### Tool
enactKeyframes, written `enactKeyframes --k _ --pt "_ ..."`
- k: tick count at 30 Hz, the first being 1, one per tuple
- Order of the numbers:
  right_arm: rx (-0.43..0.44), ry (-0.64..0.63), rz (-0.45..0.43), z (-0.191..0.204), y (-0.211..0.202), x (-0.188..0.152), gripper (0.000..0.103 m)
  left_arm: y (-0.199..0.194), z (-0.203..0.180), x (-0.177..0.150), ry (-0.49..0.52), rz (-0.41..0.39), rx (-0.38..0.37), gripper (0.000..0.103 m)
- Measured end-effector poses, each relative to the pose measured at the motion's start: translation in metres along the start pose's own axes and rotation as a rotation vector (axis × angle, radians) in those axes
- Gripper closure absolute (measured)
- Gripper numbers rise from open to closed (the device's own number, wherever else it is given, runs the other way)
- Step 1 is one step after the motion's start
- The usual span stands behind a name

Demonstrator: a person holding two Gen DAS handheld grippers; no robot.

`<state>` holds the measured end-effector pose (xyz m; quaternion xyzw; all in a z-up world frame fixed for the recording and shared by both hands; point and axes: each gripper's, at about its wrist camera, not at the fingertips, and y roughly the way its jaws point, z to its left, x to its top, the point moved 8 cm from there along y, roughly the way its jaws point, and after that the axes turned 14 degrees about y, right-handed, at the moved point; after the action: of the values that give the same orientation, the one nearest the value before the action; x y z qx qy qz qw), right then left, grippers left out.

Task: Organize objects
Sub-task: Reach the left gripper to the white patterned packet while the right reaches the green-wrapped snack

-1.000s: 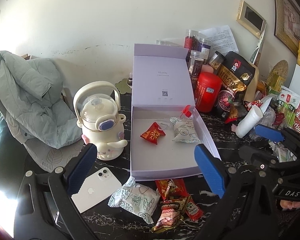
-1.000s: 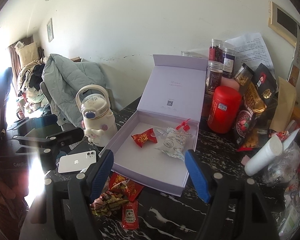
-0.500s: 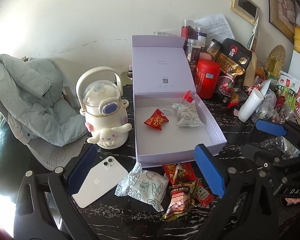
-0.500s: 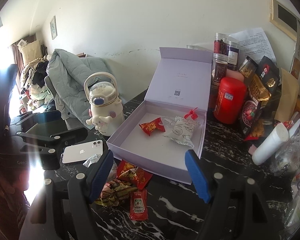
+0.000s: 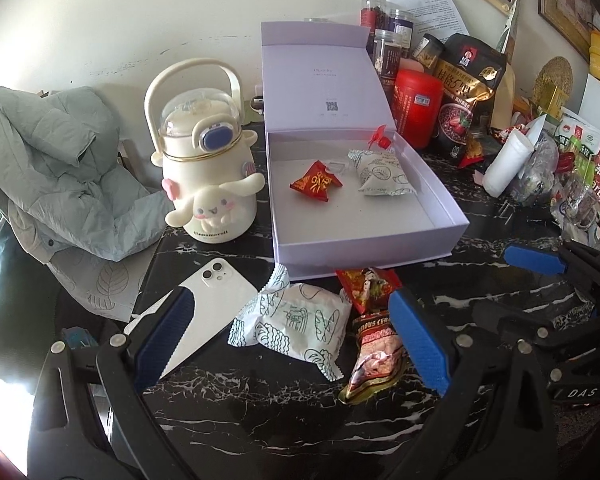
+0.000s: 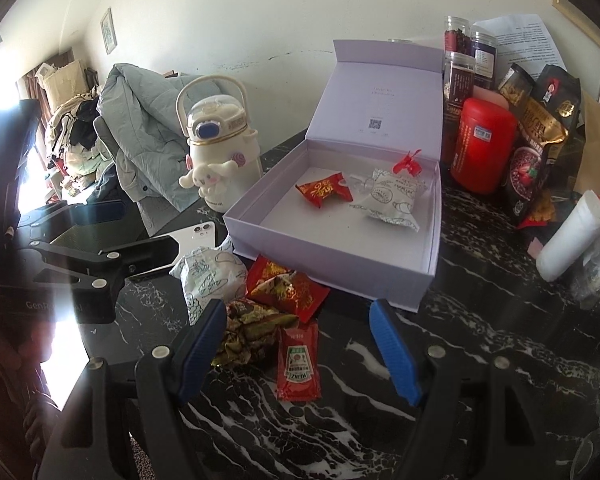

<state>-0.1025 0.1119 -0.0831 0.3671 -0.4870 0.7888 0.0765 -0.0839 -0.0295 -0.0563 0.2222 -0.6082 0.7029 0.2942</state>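
The left gripper (image 5: 292,336) fills the lower part of its own view, tilted downward, its jaws standing wide apart with nothing between the blue pads. The right gripper (image 6: 298,350) sits low in its frame, likewise tilted down, jaws spread and empty. Each gripper shows at the other view's edge.

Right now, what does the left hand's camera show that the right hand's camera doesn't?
Only the left wrist view shows the whole white phone and a green-labelled packet at far right. Only the right wrist view shows the ketchup sachet and a clothes pile. Both show the open lavender box with two snack packets inside, the cream kettle and the red canister.
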Motion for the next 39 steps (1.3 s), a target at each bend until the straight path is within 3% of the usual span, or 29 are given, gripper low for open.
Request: enactKeyframes --k 14,23,33,39 --pt "0.009 0.017 0.098 -0.008 0.03 -0.031 0.028 0.03 -0.007 -0.029 0.011 0.068 -0.035 0.005" --pt "-0.002 0.004 0.138 -0.012 0.043 -0.044 0.028 0.043 -0.001 -0.034 0.029 0.089 -0.001 0.005" --pt "-0.034 0.0 0.185 -0.017 0.066 -0.05 0.028 0.075 -0.001 -0.044 0.016 0.145 -0.053 0.005" --pt "-0.06 -0.038 0.209 -0.017 0.077 -0.053 0.028 0.087 -0.011 -0.042 0.091 0.144 -0.085 0.005"
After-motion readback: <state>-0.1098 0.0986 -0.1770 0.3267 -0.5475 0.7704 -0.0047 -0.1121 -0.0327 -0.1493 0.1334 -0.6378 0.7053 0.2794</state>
